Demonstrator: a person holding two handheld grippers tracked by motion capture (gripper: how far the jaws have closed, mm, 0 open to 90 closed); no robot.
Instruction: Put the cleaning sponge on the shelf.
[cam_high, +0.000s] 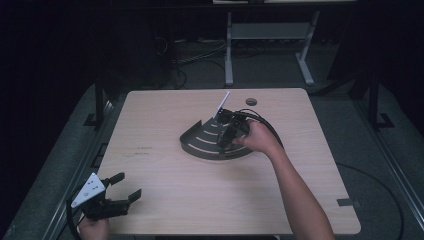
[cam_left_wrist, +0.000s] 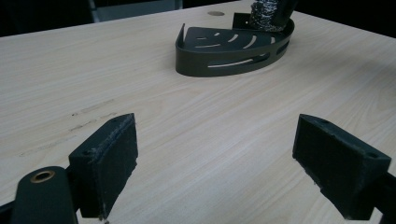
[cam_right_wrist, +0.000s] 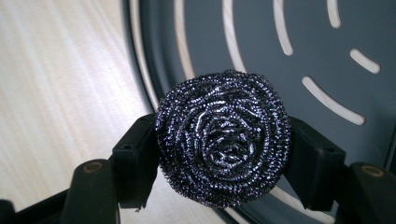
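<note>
While unlabelled, scourer (cam_right_wrist: 222, 137) sits in right gripper (cam_right_wrist: 222, 154).

The scourer (cam_right_wrist: 223, 137) is wound from shiny, coiled metal wire, rough in texture. The slotted corner tray (cam_right_wrist: 280, 28) is finished in smooth, matt dark grey. The desk (cam_left_wrist: 187, 121) is faced in pale, matt wood grain.

A corner rack (cam_high: 210, 142) sits on the worktop (cam_high: 165, 195) a little right of its middle, toward the far side. The right hand-held gripper (cam_high: 226, 137) hangs over the rack's right part, clamped on a steel scourer (cam_right_wrist: 223, 137) above the slotted floor near the curved wall. The left hand-held gripper (cam_high: 129, 187), jaws apart, rests at the near left corner, well apart from the rack.
</note>
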